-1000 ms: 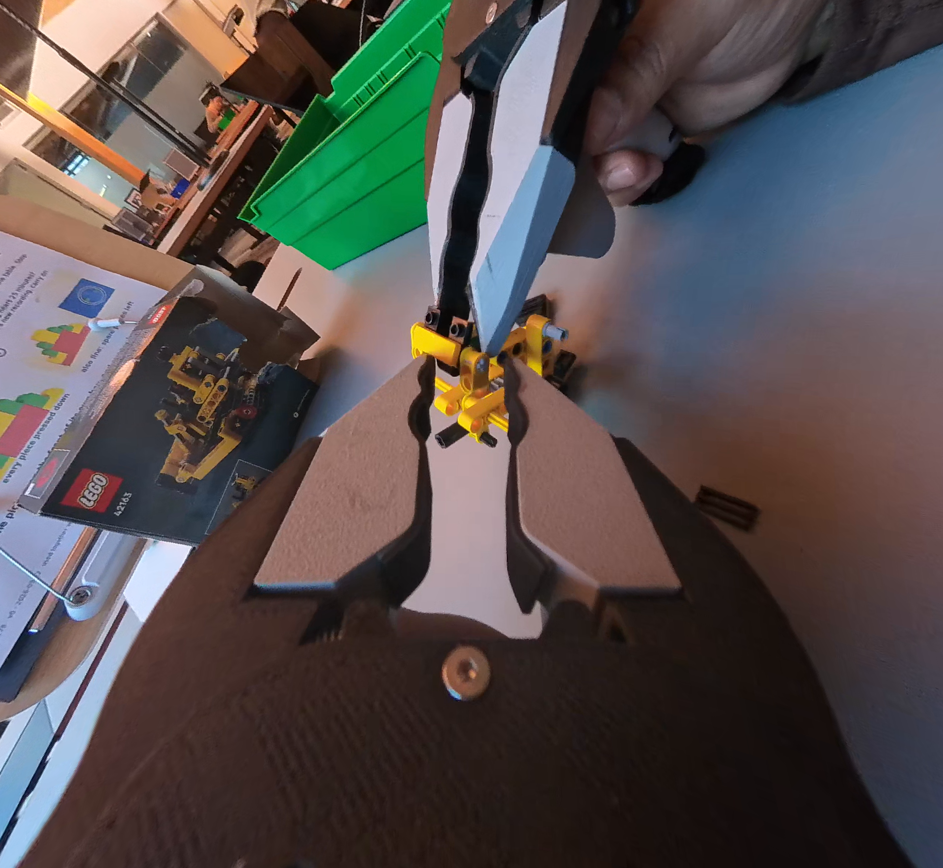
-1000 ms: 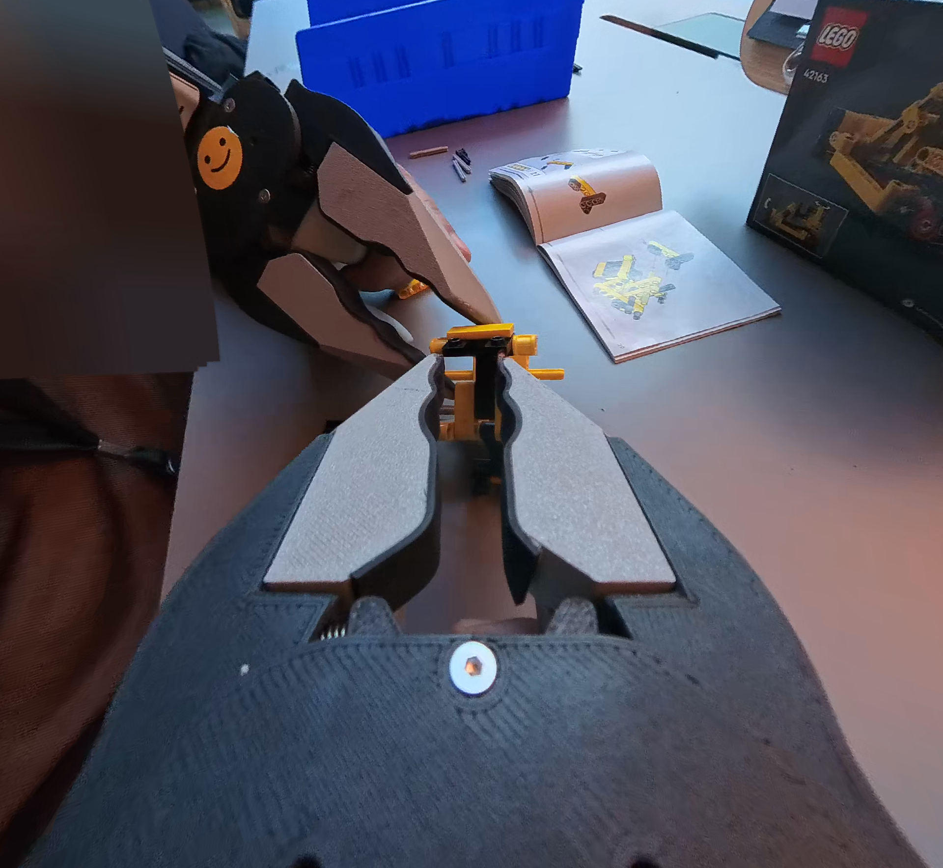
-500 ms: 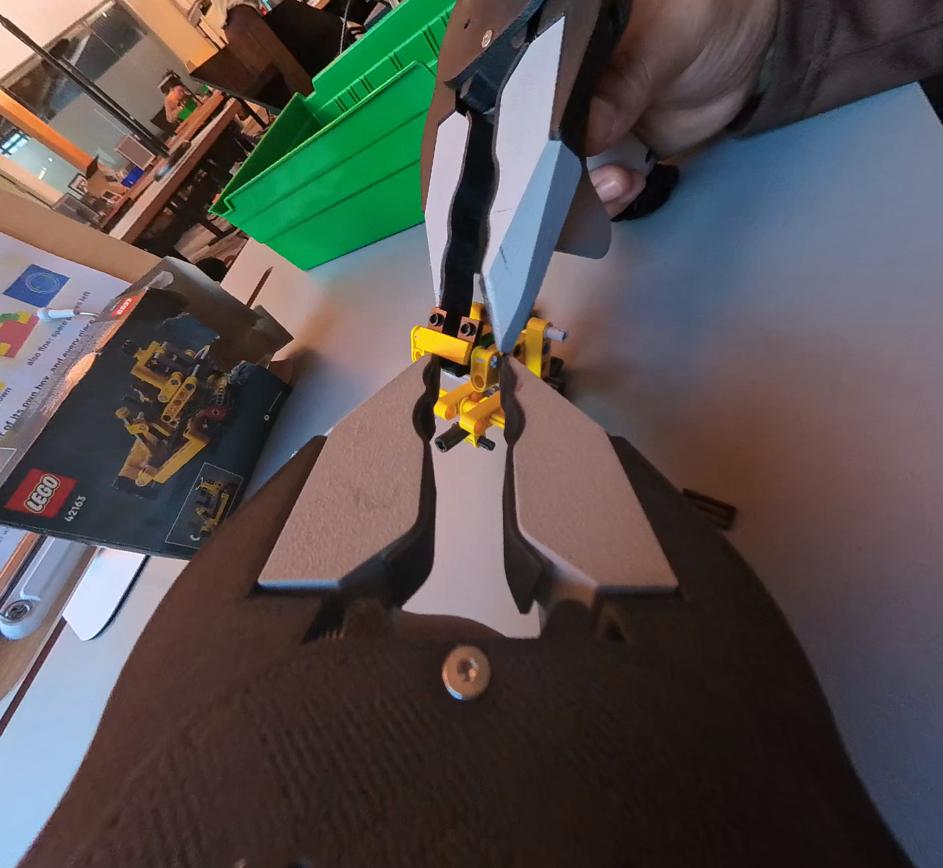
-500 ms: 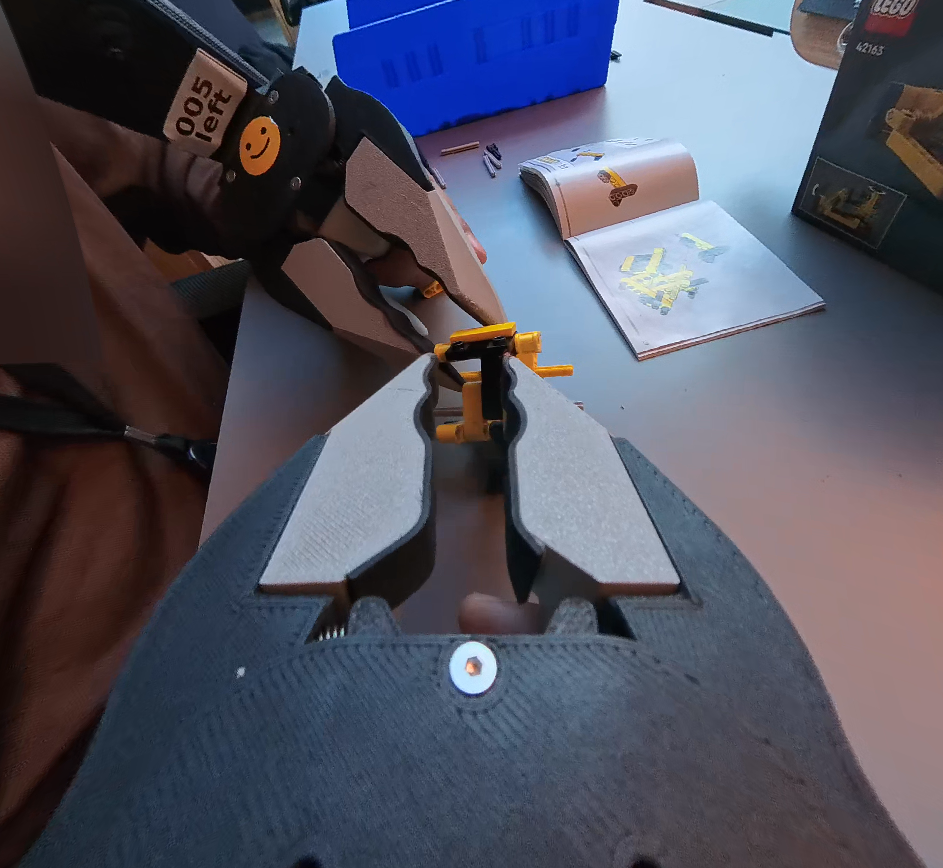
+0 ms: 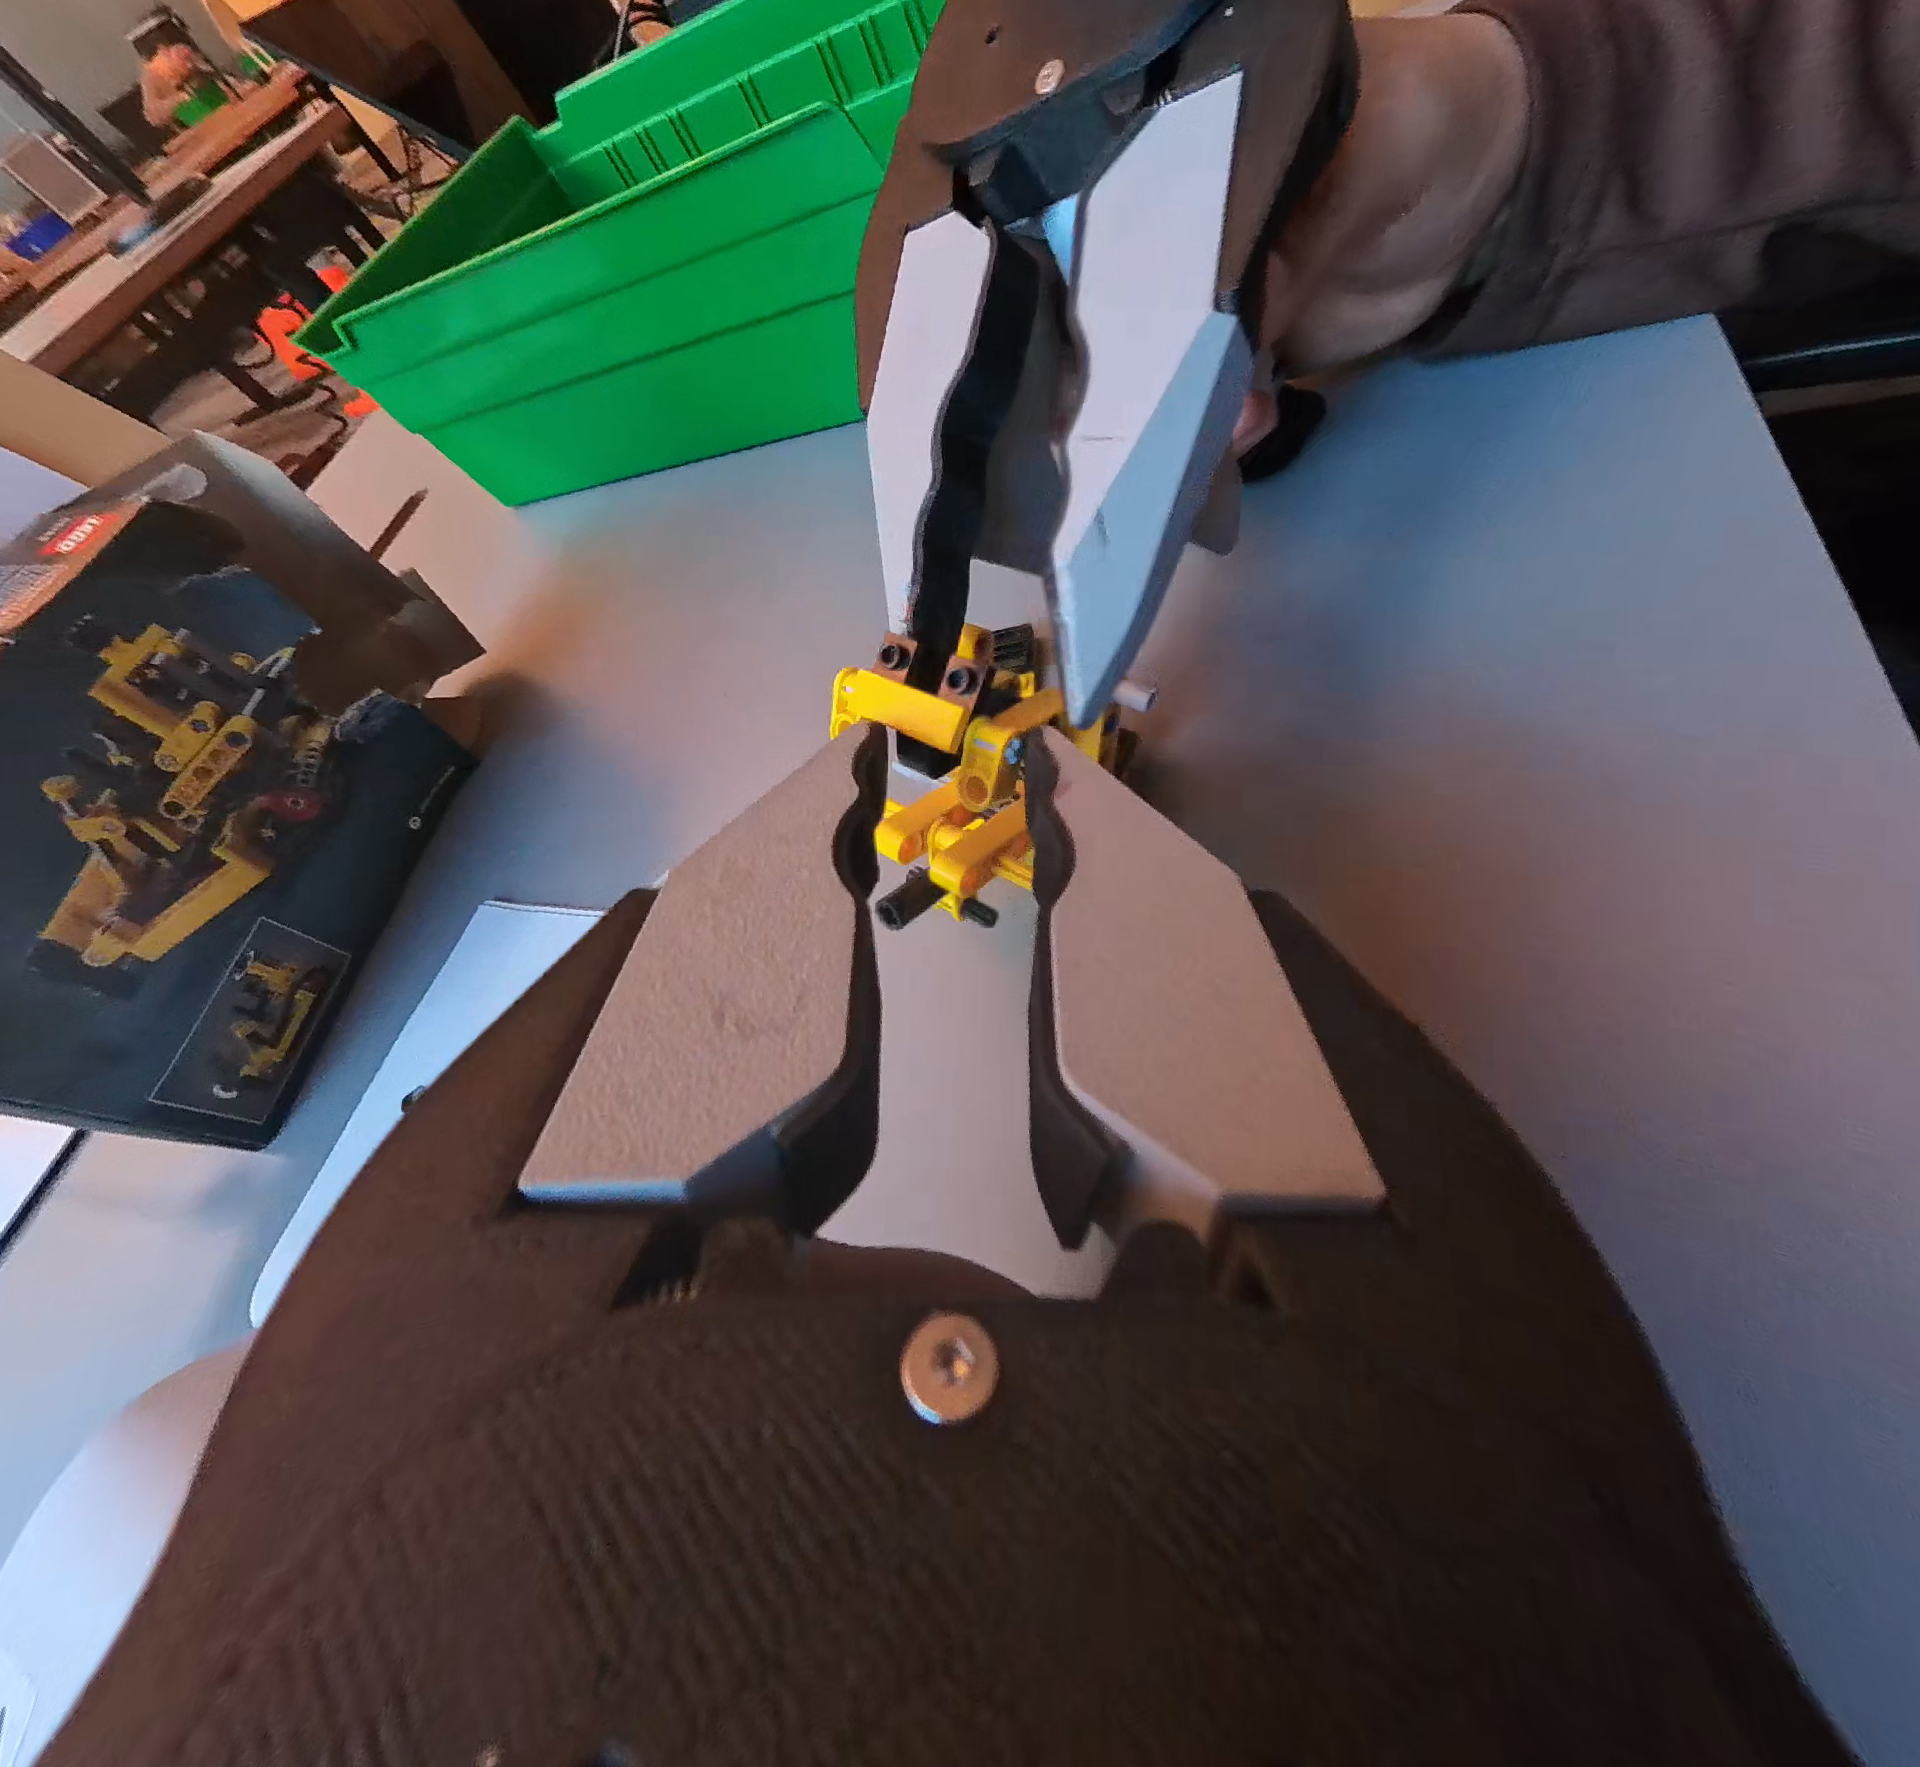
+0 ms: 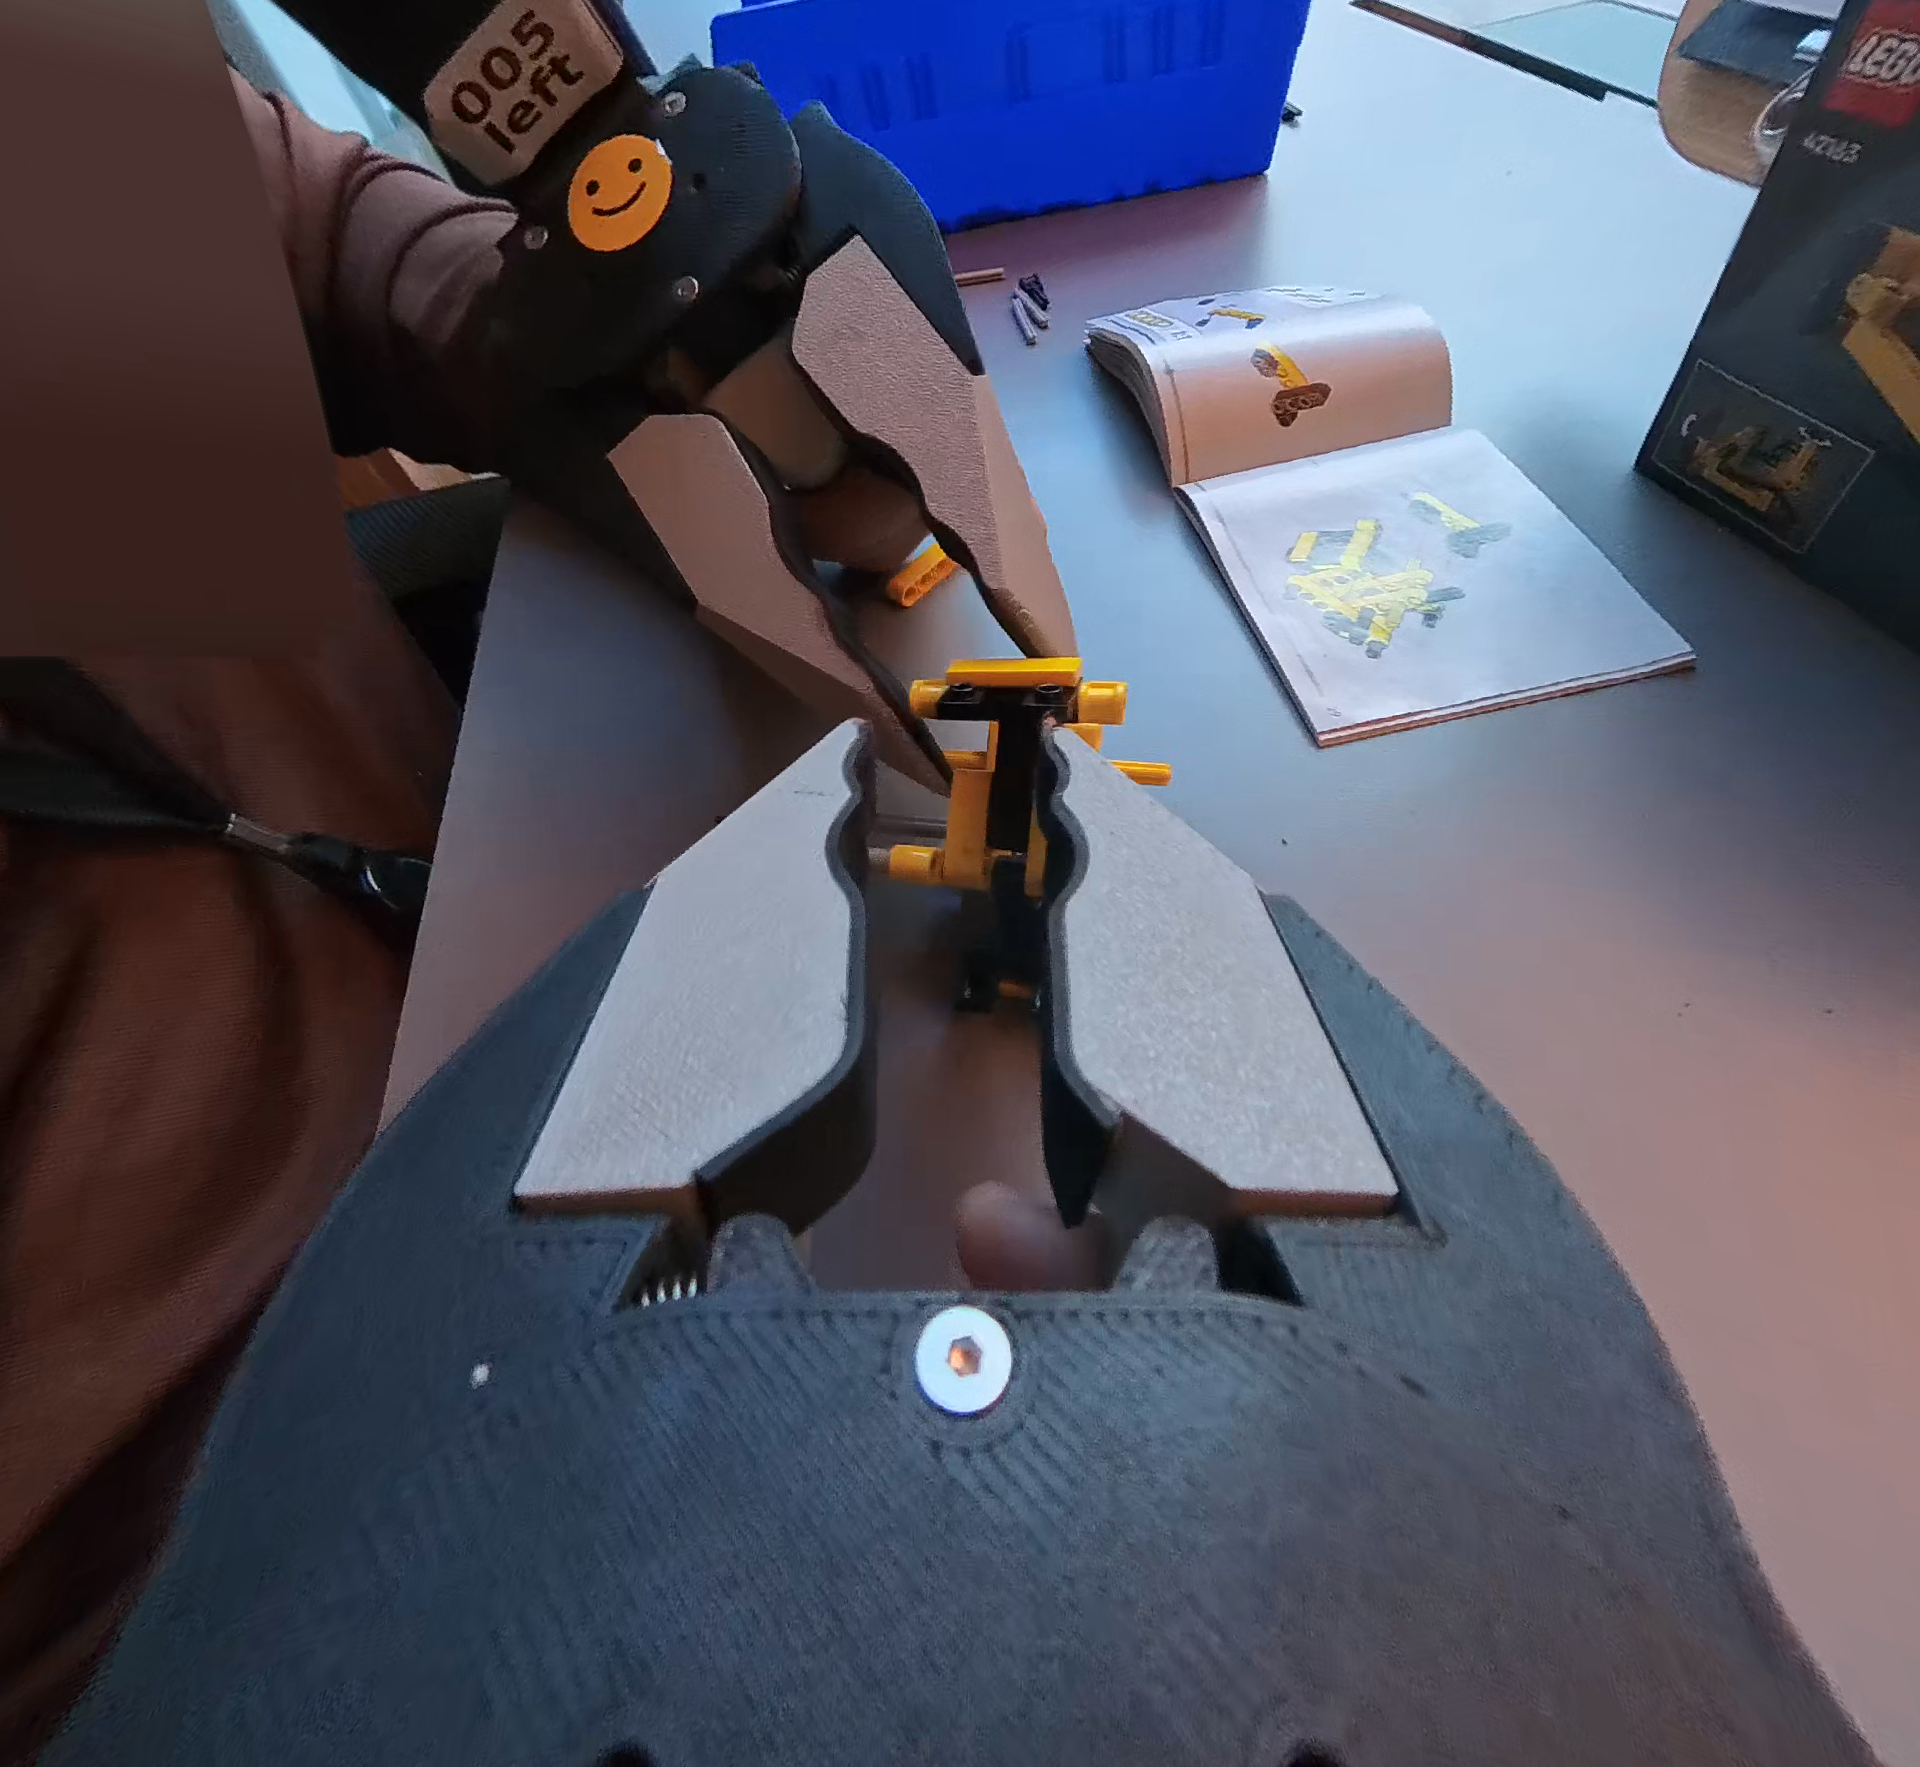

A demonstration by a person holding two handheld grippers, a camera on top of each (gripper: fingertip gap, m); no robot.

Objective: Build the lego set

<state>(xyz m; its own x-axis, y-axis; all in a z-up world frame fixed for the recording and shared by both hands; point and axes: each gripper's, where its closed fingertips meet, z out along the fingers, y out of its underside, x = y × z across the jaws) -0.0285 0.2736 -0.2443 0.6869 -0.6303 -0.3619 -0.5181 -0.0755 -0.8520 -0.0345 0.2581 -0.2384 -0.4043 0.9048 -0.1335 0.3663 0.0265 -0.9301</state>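
Note:
A small yellow and black lego assembly point(image 5: 961, 782) is held just above the grey table point(image 5: 1507, 782), between both grippers. My left gripper point(image 5: 954, 761) is shut on its yellow lower part from the near side. My right gripper point(image 5: 1003, 689) comes down from above in that view and pinches the black upright piece. In the right wrist view, my right gripper point(image 6: 954, 761) is shut on the assembly point(image 6: 997, 782), and the left gripper point(image 6: 997, 720) reaches in from the upper left with its tips on either side of the yellow top bar.
Green bins point(image 5: 644, 315) stand at the back, with the lego box point(image 5: 187, 782) to the left. A blue bin point(image 6: 1018, 55), an open instruction booklet point(image 6: 1403, 554), a loose yellow beam point(image 6: 920, 574) and small dark pins point(image 6: 1029, 304) lie on the table. The table edge point(image 6: 457, 782) runs at the left. Less than 4 cm separates the two grippers' tips.
Both grippers have kept hold of the assembly. The left gripper has tilted and now sits higher in the right wrist view; the lego box has slid left and lower in the left wrist view.

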